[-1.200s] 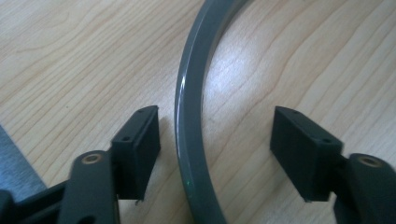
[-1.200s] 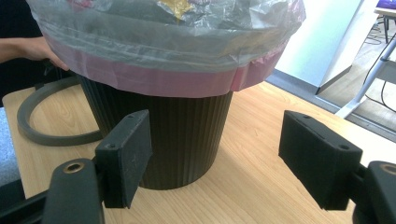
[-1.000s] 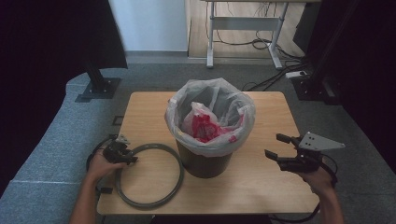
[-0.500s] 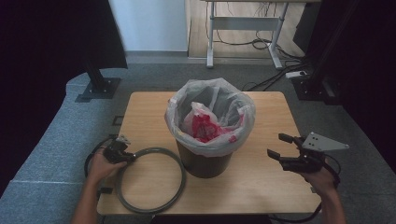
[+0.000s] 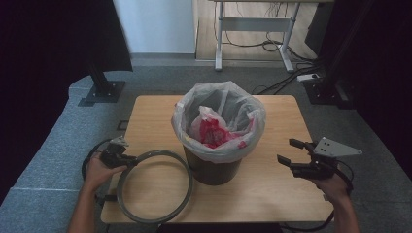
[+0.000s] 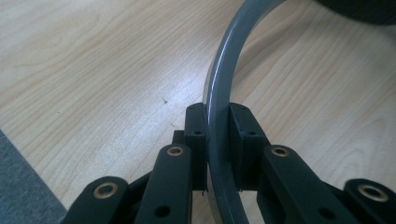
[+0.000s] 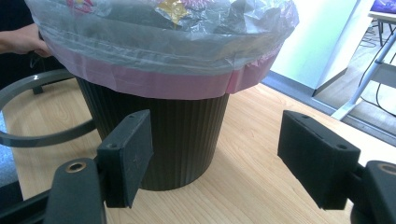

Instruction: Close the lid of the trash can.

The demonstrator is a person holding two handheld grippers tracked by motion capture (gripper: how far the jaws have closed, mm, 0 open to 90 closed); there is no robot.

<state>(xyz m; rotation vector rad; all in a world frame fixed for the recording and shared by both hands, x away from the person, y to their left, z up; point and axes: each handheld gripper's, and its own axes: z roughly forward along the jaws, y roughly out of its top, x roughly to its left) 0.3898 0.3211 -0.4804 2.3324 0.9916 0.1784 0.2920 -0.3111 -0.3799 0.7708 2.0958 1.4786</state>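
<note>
Left gripper view: left gripper [image 6: 218, 140] clamps the grey plastic ring [image 6: 219, 93], presumably for fitting over the bin; right gripper [image 5: 297, 151] stands open.

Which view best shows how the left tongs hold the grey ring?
The left gripper view: the left tongs are shut on the grey ring, one pad on each side of its band. The high view shows the whole ring beside the bin, the grip small. The right gripper view shows an arc behind the bin.
</note>
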